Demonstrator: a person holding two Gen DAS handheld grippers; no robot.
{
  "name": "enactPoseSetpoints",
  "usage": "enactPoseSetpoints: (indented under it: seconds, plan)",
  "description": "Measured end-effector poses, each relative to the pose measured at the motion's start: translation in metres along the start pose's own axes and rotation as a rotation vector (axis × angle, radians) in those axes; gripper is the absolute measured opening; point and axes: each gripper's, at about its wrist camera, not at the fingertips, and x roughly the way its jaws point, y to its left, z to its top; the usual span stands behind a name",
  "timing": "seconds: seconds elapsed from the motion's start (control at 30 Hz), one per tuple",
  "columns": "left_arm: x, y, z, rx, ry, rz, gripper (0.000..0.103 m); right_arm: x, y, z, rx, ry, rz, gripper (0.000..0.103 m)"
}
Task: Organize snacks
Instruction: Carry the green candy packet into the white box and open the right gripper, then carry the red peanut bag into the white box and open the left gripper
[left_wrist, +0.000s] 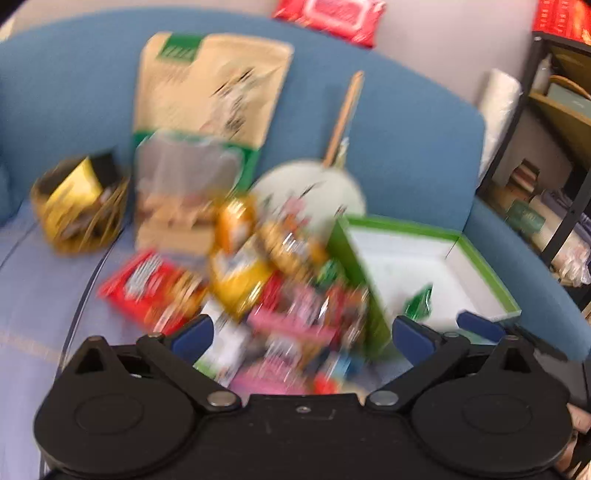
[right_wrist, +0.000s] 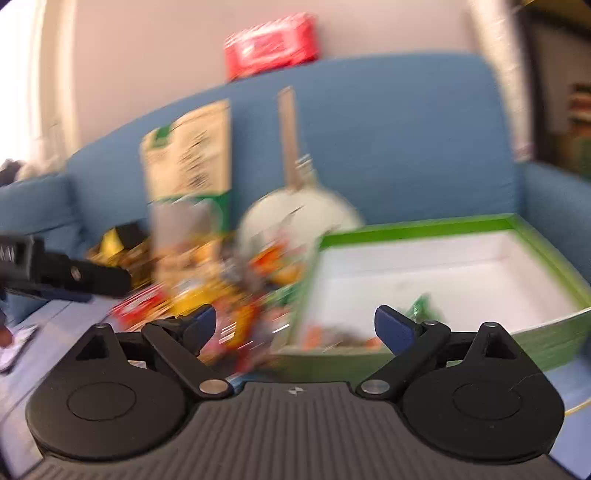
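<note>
Left wrist view: left tool (left_wrist: 303, 334) spread wide, empty, above blurred snack pile (left_wrist: 258, 280) on blue sofa (left_wrist: 406, 147). Green box (left_wrist: 424, 229) right of pile, green packet (left_wrist: 419, 302) inside.

Right wrist view: right tool (right_wrist: 295, 325) released, empty. Pile (right_wrist: 229, 295) left of box (right_wrist: 424, 229); left tool (right_wrist: 66, 277) at left edge.

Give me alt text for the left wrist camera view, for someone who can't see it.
Blurred view over the open, empty left gripper toward a heap of colourful snack packets on a blue sofa. To the right sits an open green box with a white inside holding one green packet; a gold basket stands left.
</note>
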Motion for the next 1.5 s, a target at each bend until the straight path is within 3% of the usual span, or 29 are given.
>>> enactPoseSetpoints:
  seconds: [0.1,0.23,0.37,0.57,0.63,0.67,0.83,0.97,1.13,1.17,1.27,1.37,1.5]
  plan:
    - [-0.010,0.018,-0.017,-0.045,0.030,0.018,0.103,-0.001,0.019,-0.012,-0.036,0.036,0.034,0.103]
    - [-0.018,0.027,-0.031,-0.079,0.068,-0.021,0.103,-0.008,0.026,-0.041,0.026,0.096,0.061,0.103]
    - [-0.018,0.019,-0.036,-0.040,0.086,-0.058,0.103,0.002,0.037,-0.056,0.023,0.201,0.113,0.103]
    - [0.001,-0.006,-0.037,0.046,0.141,-0.137,0.103,0.009,0.034,-0.060,0.092,0.255,0.141,0.103]
    - [0.014,-0.011,-0.038,0.072,0.185,-0.164,0.087,0.013,0.034,-0.063,0.124,0.279,0.155,0.103]
    - [0.020,-0.012,-0.039,0.069,0.207,-0.175,0.080,0.011,0.035,-0.063,0.118,0.273,0.157,0.103]
    - [0.033,-0.018,-0.037,0.071,0.232,-0.188,0.080,0.002,0.034,-0.059,0.122,0.232,0.139,0.103]
    - [0.042,-0.018,-0.035,0.054,0.256,-0.201,0.079,0.008,0.029,-0.061,0.178,0.258,0.166,0.103]
    - [0.047,-0.013,-0.038,0.045,0.281,-0.191,0.074,0.007,0.033,-0.059,0.157,0.250,0.166,0.103]
    - [0.048,-0.013,-0.039,0.047,0.285,-0.185,0.069,0.008,0.034,-0.059,0.157,0.257,0.178,0.101]
    - [0.052,-0.011,-0.041,0.048,0.292,-0.182,0.055,0.007,0.036,-0.058,0.137,0.261,0.210,0.068]
    - [0.046,-0.013,-0.037,0.046,0.273,-0.182,0.048,-0.001,0.039,-0.054,0.095,0.221,0.206,0.065]
    - [0.022,-0.023,-0.024,0.081,0.187,-0.186,0.045,-0.016,0.037,-0.040,0.075,0.116,0.225,0.060]
